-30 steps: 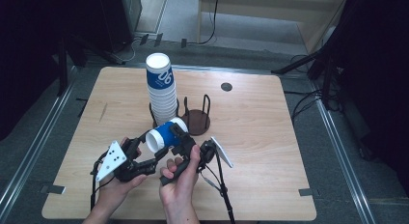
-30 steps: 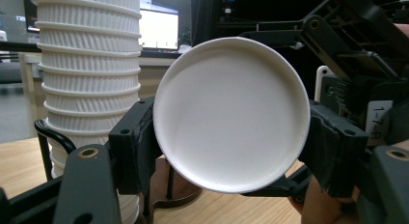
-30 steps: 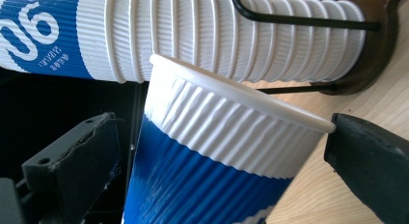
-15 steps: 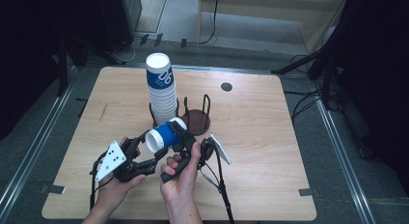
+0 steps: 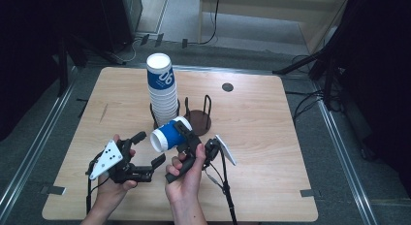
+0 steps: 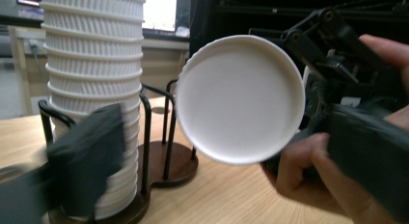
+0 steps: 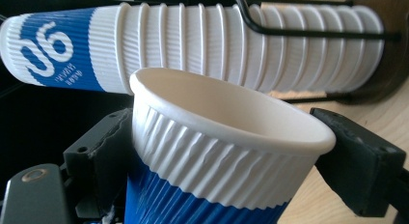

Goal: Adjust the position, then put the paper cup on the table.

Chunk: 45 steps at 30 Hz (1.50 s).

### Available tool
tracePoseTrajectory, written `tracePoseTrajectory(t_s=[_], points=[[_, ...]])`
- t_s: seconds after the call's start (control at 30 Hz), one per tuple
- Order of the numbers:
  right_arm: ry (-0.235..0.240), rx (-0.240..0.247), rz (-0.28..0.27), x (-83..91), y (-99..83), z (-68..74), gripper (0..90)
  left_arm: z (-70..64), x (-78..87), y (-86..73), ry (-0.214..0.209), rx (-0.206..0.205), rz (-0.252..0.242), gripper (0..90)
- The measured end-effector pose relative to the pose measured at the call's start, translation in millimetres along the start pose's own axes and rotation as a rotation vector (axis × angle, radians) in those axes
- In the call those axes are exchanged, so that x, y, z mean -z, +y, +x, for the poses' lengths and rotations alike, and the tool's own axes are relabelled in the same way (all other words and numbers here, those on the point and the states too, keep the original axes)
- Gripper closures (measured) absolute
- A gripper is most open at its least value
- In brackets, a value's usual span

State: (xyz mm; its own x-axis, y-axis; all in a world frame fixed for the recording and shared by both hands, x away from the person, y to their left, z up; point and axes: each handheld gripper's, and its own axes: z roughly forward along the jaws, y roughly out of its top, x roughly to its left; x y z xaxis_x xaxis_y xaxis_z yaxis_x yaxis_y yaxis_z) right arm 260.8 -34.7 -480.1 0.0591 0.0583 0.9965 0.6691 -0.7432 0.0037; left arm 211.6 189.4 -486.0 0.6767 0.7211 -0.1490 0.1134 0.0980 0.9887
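A blue-and-white ribbed paper cup [image 5: 169, 134] lies on its side in the air, and my right gripper [image 5: 181, 133] is shut on it. In the right gripper view the jaws press the cup [image 7: 212, 156] from both sides just below its white rim. Its open mouth [image 6: 241, 98] faces my left gripper [image 5: 150, 148], which is open just left of it with nothing between its jaws. Behind them a tall stack of upturned cups [image 5: 162, 91] stands in a black wire holder [image 5: 207, 108] on a dark wooden base.
The wooden table [image 5: 271, 137] has a small dark round hole [image 5: 227, 87] at the back right. A cable [image 5: 225, 196] trails from the right gripper to the front edge. The holder's second ring [image 5: 197, 119] has no cups in it.
The held cup has shifted slightly left and down, toward the left gripper. The left gripper has stayed open in about the same place.
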Motion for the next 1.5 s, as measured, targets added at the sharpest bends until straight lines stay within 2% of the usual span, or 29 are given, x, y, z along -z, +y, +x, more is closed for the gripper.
tracePoseTrajectory(t_s=[0.07,0.1,0.13,0.17,0.23,0.27,0.3,0.47,0.57,0.7,0.8,0.87,1.0,1.17,1.2,1.23,1.27,1.43,1.47,1.5], points=[[0.0,0.01,-0.008,0.6,1.0,0.0,12.4,0.4,0.4,0.3,0.012,0.002,0.005,0.0],[-0.001,0.036,-0.031,2.1,3.4,0.5,12.4,0.2,1.4,1.4,0.043,0.003,0.022,0.0],[-0.001,0.036,-0.031,2.1,3.4,0.5,12.4,0.2,1.4,1.4,0.043,0.003,0.022,0.0],[-0.005,0.08,-0.059,4.2,4.8,2.1,12.4,0.3,2.1,2.1,0.049,0.007,0.029,0.0],[-0.008,0.132,-0.084,5.4,5.1,2.9,12.5,0.7,2.5,2.0,0.047,0.01,0.033,0.0],[-0.008,0.132,-0.084,5.4,5.1,2.9,12.5,0.7,2.5,2.0,0.047,0.01,0.033,0.0],[-0.021,0.196,-0.105,7.9,5.5,4.6,12.4,1.5,3.1,2.1,0.042,0.021,0.042,0.0],[-0.048,0.331,-0.165,13.6,8.6,6.6,12.4,3.7,5.3,3.4,0.043,0.037,0.053,0.0],[-0.065,0.441,-0.202,17.3,9.4,9.6,12.5,6.0,6.6,3.4,0.046,0.044,0.055,0.0],[-0.094,0.612,-0.253,21.1,8.5,17.1,12.4,10.1,8.3,2.9,0.053,0.051,0.053,0.0],[-0.101,0.73,-0.27,23.9,6.6,22.7,12.4,13.7,10.1,2.5,0.059,0.061,0.06,0.0],[-0.127,0.83,-0.3,25.7,4.3,26.8,12.4,16.0,11.5,2.2,0.07,0.055,0.067,0.0],[-0.131,0.942,-0.334,30.9,3.7,33.5,12.3,19.8,13.8,2.1,0.078,0.061,0.069,0.0],[-0.151,1.024,-0.357,36.2,6.8,40.2,12.3,28.6,19.0,-0.2,0.117,0.051,0.084,0.0],[-0.151,1.024,-0.357,36.2,6.8,40.2,12.3,28.6,19.0,-0.2,0.117,0.051,0.084,0.0],[-0.163,1.053,-0.368,37.3,9.3,41.7,12.3,32.1,21.0,-1.4,0.132,0.05,0.086,0.0],[-0.168,1.054,-0.373,37.7,9.9,42.0,12.3,33.7,22.0,-2.1,0.141,0.046,0.089,0.0],[-0.14,1.071,-0.383,39.4,13.7,41.7,12.3,41.8,26.1,-5.2,0.166,0.054,0.102,0.0],[-0.125,1.103,-0.399,39.4,15.1,41.5,12.3,46.0,28.2,-7.2,0.175,0.062,0.11,0.0],[-0.125,1.112,-0.402,39.6,15.4,41.6,12.3,48.1,29.3,-8.2,0.183,0.065,0.113,0.0]])
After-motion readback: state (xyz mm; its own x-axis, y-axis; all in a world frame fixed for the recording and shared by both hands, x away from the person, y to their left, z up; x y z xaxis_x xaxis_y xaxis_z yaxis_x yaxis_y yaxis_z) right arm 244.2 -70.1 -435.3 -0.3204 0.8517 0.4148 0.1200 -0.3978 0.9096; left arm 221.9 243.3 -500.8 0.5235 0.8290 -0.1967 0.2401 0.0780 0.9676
